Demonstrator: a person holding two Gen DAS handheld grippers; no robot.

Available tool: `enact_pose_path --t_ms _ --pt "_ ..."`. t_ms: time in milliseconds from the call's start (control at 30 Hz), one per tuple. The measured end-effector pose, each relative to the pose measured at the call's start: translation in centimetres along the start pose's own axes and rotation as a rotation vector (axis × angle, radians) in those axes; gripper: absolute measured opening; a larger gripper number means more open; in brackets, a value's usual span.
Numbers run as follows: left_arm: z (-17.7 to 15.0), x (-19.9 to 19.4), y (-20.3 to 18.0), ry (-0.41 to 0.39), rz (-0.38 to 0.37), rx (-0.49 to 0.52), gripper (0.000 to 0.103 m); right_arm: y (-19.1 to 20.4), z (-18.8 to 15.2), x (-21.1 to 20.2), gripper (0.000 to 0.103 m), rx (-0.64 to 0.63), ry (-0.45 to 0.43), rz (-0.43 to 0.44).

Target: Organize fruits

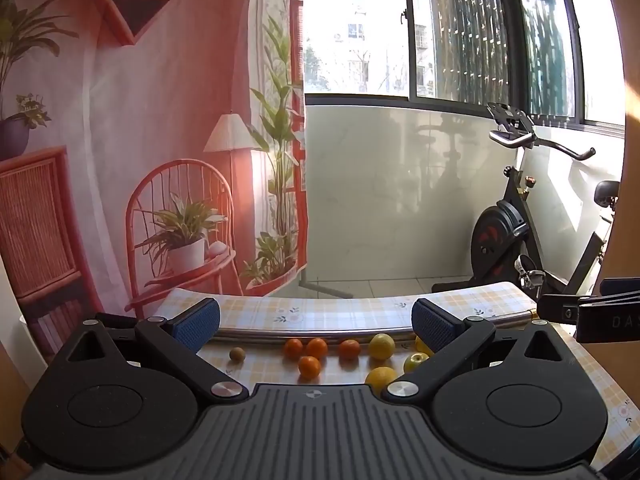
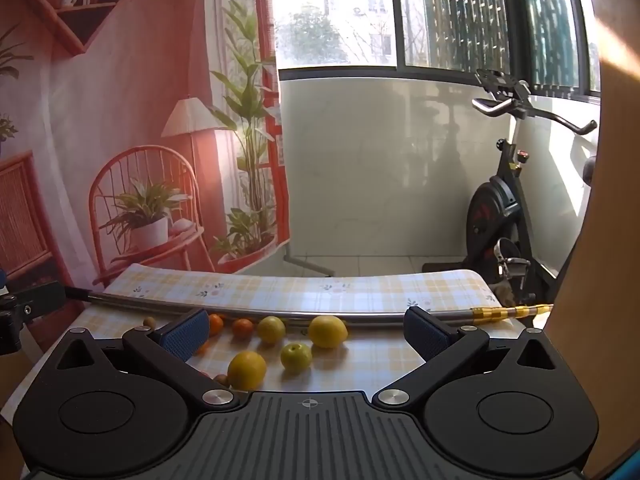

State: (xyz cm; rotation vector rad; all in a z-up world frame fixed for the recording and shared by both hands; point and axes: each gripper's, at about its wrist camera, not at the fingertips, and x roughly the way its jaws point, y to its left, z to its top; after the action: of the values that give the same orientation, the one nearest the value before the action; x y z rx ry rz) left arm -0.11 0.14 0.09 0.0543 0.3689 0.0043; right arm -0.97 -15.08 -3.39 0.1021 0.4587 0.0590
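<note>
Because nothing is sorted yet, scattered loose on the checked tablecloth [image 2: 360, 364] near the metal rod [image 2: 360, 317]: oranges [image 1: 316, 348], lemons [image 2: 327, 331], a green apple [image 2: 296, 356], perhaps a kiwi [image 1: 237, 354] at nine o'clock. Ahead of and below both tools, gripped by neither. Left gripper [image 1: 316, 322] spread wide over the oranges; right gripper [image 2: 306, 330] equally wide, framing lemons and apple at twelve o'clock.

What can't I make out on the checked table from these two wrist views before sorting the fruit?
- Left wrist view: a third yellow lemon is mostly hidden behind the open left gripper's right finger.
- Right wrist view: some round orange tangerines are partly hidden behind the open right gripper's left finger.
- Small brown fruit: too small to identify.
</note>
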Motion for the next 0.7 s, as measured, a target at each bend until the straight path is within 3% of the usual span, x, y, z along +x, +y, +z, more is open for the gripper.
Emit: enact_pose_path --t_ms 700 --pt "-0.17 0.05 -0.04 0.005 0.001 -0.002 0.103 0.18 -0.32 0.26 0.103 0.004 0.003 -0.002"
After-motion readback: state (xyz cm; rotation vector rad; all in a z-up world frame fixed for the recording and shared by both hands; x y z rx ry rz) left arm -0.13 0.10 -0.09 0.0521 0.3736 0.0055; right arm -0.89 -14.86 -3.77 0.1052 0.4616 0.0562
